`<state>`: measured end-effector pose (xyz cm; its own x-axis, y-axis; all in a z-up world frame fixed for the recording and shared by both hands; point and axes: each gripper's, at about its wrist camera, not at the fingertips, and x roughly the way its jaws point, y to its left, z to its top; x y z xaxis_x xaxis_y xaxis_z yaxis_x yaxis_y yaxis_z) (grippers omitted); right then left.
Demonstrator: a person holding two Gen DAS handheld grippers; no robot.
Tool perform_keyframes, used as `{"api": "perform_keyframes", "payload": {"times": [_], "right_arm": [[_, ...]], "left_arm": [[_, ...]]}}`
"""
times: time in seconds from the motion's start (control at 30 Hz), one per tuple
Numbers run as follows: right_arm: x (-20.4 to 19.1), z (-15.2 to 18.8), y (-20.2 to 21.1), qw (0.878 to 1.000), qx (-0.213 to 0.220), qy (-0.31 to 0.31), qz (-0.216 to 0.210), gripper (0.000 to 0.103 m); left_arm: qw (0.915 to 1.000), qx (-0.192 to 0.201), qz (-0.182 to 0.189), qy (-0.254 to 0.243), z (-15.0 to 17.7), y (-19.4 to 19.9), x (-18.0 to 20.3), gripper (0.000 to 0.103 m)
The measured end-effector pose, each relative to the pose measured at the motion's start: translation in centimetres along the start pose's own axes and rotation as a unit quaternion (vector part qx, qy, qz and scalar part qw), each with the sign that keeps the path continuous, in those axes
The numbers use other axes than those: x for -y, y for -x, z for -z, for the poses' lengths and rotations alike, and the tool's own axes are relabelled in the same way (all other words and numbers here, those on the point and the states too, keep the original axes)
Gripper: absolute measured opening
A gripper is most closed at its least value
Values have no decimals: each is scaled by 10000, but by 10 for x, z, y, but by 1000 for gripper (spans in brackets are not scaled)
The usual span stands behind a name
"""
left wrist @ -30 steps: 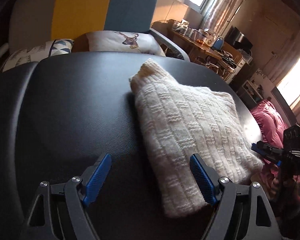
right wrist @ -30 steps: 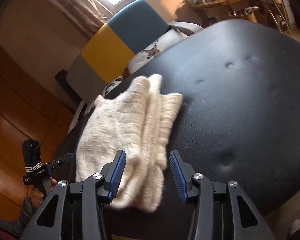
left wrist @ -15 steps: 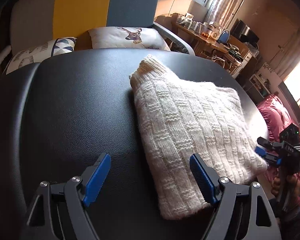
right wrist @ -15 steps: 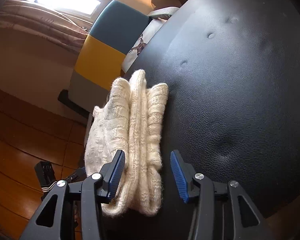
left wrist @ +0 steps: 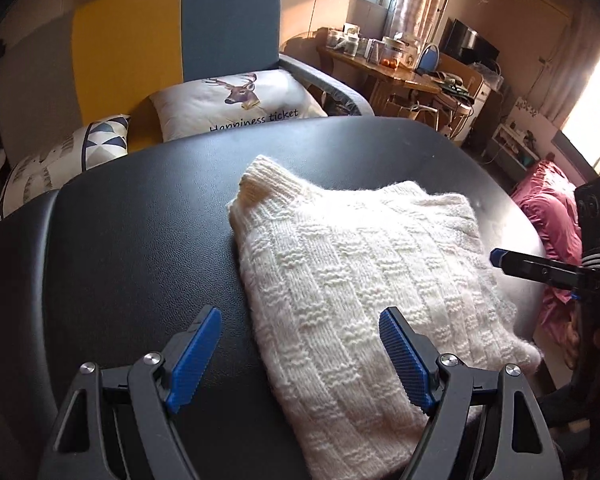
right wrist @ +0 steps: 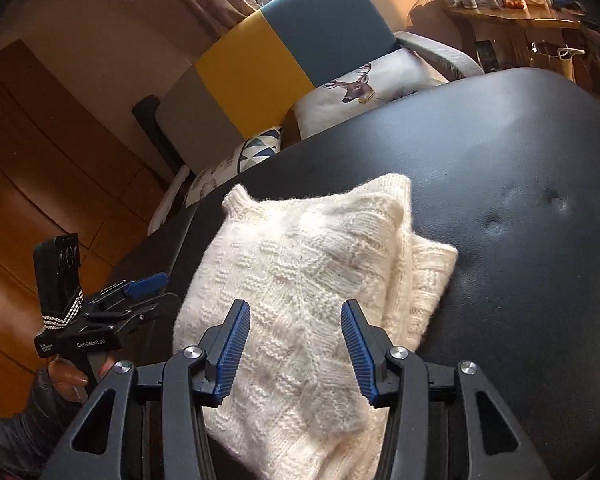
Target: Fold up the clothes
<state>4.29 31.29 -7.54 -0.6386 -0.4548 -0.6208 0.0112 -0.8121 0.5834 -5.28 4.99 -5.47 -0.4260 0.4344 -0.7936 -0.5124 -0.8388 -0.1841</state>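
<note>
Left hand-held gripper (left wrist: 300,354) hovers with its blue-padded fingers spread wide, holding nothing; the near edge of the folded cream sweater (left wrist: 356,280) lies between and below them, its right finger over the knit and its left finger over bare black worktop (left wrist: 132,240). From this gripper the sweater stretches ahead and to the right, its ribbed collar at the far left corner. Off to the right, at the sweater's far side, the right hand-held gripper (left wrist: 496,258) shows as a dark bar with a blue tip, level with the garment's edge.

Seen from the right wrist, the right hand-held gripper (right wrist: 296,350) is also open, moderately wide, gripping nothing, with the sweater (right wrist: 300,272) directly beneath and ahead of its fingers. Stacked folded layers show along the sweater's right side. Whether either gripper touches the knit cannot be told. To its left the other gripper (right wrist: 140,286) is held in a hand (right wrist: 66,376). Beyond the worktop stands a sofa with a yellow and blue back (left wrist: 172,36) and a deer cushion (left wrist: 236,100).
</note>
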Motion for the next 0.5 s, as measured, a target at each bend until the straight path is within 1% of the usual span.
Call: {"api": "perform_keyframes", "payload": {"times": [0.07,0.1,0.13,0.17,0.23,0.27,0.37,0.43,0.5], "right_arm": [[18,2,7,9982,85,-522,-298,49],[27,4,9,9964,105,-750,-387,50],[37,7,10,9947,59,-951,-398,55],[47,10,9,9926,-28,-1153,-390,62],[66,17,6,9865,-185,-1572,-415,66],[75,21,4,9823,-245,-1782,-530,68],[93,29,-6,9705,-407,-2254,-755,70],[99,31,-17,9659,-557,-2380,-849,71],[100,29,-29,9633,-692,-2418,-936,71]], "left_arm": [[9987,-129,456,160,-4,-8,-11,82],[9978,-201,583,247,-5,-13,-14,83],[9965,-272,710,333,-5,-17,-18,84],[9950,-344,837,420,-6,-22,-21,84],[9911,-487,1090,592,-6,-32,-28,87],[9887,-558,1216,678,-7,-37,-31,88],[9798,-771,1592,935,-8,-52,-41,92],[9724,-912,1841,1104,-9,-62,-47,96],[9639,-1051,2087,1273,-10,-72,-54,97]]}}
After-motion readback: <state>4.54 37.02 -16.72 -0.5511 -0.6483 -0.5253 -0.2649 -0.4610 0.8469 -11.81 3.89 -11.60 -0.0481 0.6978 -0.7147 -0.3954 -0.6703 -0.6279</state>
